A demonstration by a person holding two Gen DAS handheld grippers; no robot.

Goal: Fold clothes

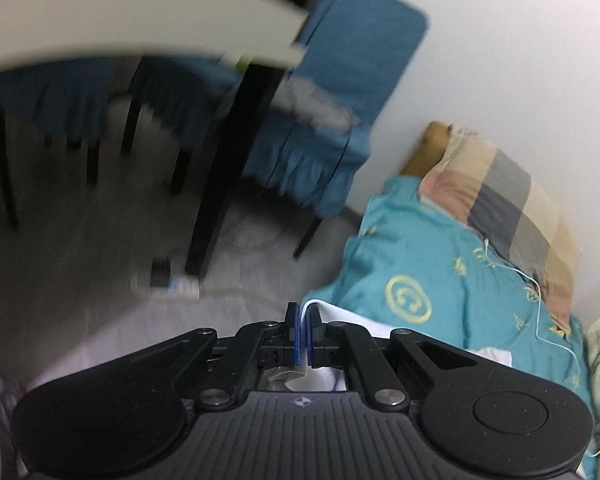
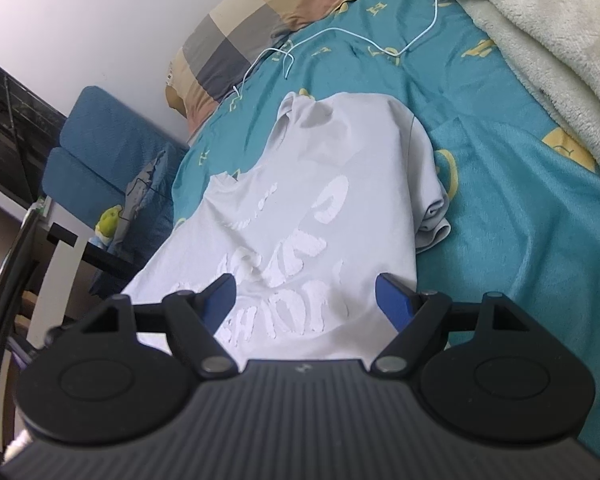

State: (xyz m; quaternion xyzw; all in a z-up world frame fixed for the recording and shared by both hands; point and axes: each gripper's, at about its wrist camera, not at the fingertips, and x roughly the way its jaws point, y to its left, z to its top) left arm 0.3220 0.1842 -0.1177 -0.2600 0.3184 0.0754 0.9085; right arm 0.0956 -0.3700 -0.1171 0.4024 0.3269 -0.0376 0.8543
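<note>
T-shirt (image 2: 324, 208), pale grey with white printed lettering, lies spread on the teal bedsheet (image 2: 500, 184) with one sleeve folded in at its right side; right gripper (image 2: 306, 292) hovers over its near hem, jaws wide apart and holding nothing. Left gripper (image 1: 303, 334), at the bed's edge facing the floor, has its jaws closed to a thin gap on a fold of white fabric. Beyond: white cable (image 2: 340, 36) on the sheet, checked pillow (image 2: 252, 24), cream blanket (image 2: 540, 32), blue-covered chair (image 1: 340, 92).
</note>
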